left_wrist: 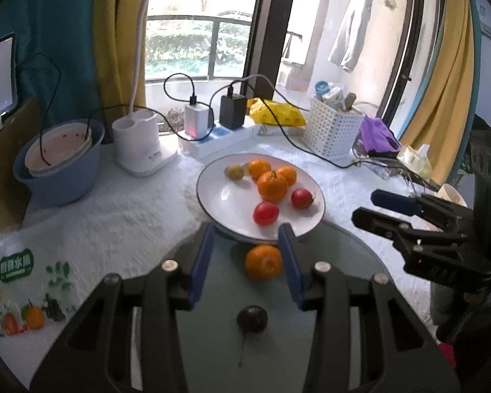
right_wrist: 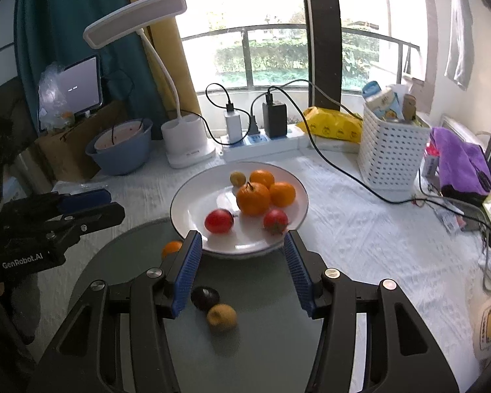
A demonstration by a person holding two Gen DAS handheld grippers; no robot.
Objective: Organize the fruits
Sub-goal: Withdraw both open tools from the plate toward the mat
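Sorting continues: my left hand-held gripper (left_wrist: 247, 262) hangs released over the loose orange (left_wrist: 263, 262), which I'd grasp next and carry to the plate (left_wrist: 212, 196); my right hand-held gripper (right_wrist: 242, 273) is empty, released.

We count one white plate (right_wrist: 183, 216) holding three oranges (right_wrist: 253, 198), two red fruits (right_wrist: 219, 221) and one small yellow-green fruit (right_wrist: 237, 178). On the one round glass board (right_wrist: 265, 344) we list one further orange (left_wrist: 263, 262), one dark fruit (right_wrist: 205, 298) and one yellow-brown fruit (right_wrist: 221, 318). We also record one blue basin (right_wrist: 121, 160), one white desk lamp (right_wrist: 183, 140), two chargers (right_wrist: 274, 118), one white perforated basket (right_wrist: 389, 157) and one screen (right_wrist: 80, 85).
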